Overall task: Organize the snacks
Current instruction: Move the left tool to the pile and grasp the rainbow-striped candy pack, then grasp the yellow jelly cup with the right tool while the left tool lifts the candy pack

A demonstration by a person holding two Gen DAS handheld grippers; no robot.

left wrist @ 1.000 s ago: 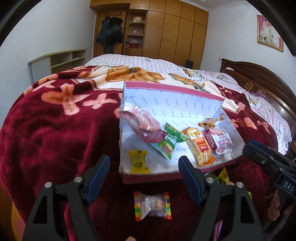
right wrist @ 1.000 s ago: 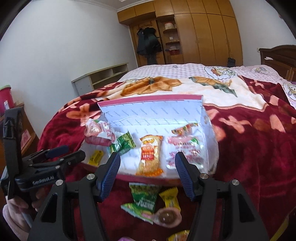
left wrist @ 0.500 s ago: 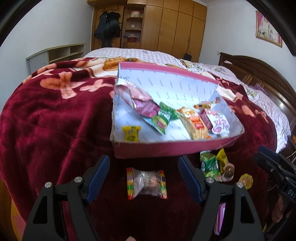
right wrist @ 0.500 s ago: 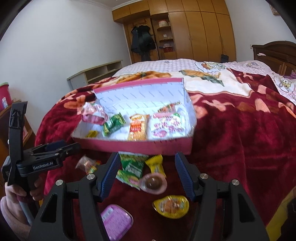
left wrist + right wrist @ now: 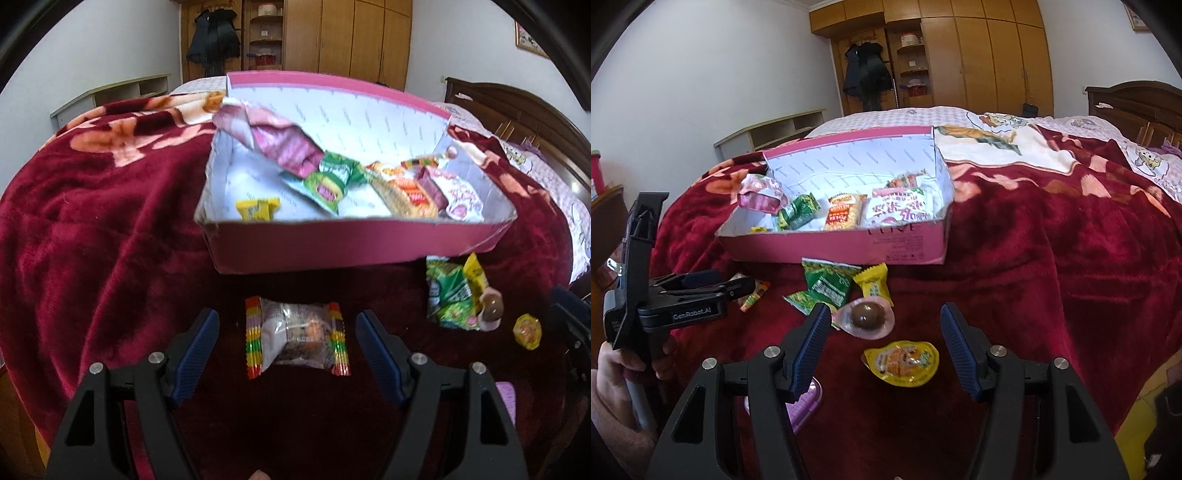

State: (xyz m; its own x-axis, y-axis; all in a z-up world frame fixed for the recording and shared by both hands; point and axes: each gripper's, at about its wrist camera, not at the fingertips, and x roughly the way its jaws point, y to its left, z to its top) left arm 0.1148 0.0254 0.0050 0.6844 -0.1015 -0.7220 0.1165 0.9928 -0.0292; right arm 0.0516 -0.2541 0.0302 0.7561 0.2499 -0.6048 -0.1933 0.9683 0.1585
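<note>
A pink cardboard box with several snack packets inside sits on the red blanket. My left gripper is open, low over the blanket, with a clear candy packet with striped ends lying between its fingers. My right gripper is open just above a round yellow jelly cup, with a chocolate ball in a pink cup just beyond. A green packet and a yellow candy lie in front of the box. The left gripper also shows in the right wrist view.
A purple lidded cup lies by my right gripper's left finger. The red blanket covers the bed, whose edge falls away at left and right. A wardrobe and a shelf unit stand beyond.
Both grippers have drawn back from the box and dropped lower toward the loose snacks in front of it. The candy packet now lies between my left fingers, the jelly cup under my right.
</note>
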